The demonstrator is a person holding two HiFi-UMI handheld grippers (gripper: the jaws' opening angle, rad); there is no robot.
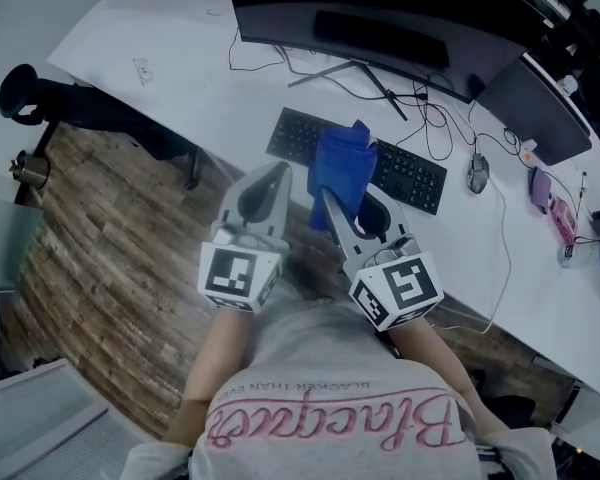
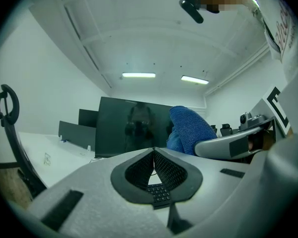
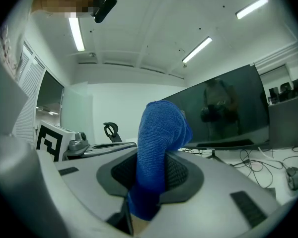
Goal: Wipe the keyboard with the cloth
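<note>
While your right gripper (image 1: 325,196) clamps the cloth (image 1: 342,168), left gripper (image 1: 282,171) closed empty, hanging folds could snag keyboard (image 1: 412,175) keycaps.

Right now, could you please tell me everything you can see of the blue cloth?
The blue cloth looks like soft, finely looped microfibre, bunched into a thick fold. The right gripper is shut on its lower part, pinching it between the fingers; the free end stands up and droops forward. In the head view it sits over the middle of the black keyboard; whether it touches the keys cannot be told.
</note>
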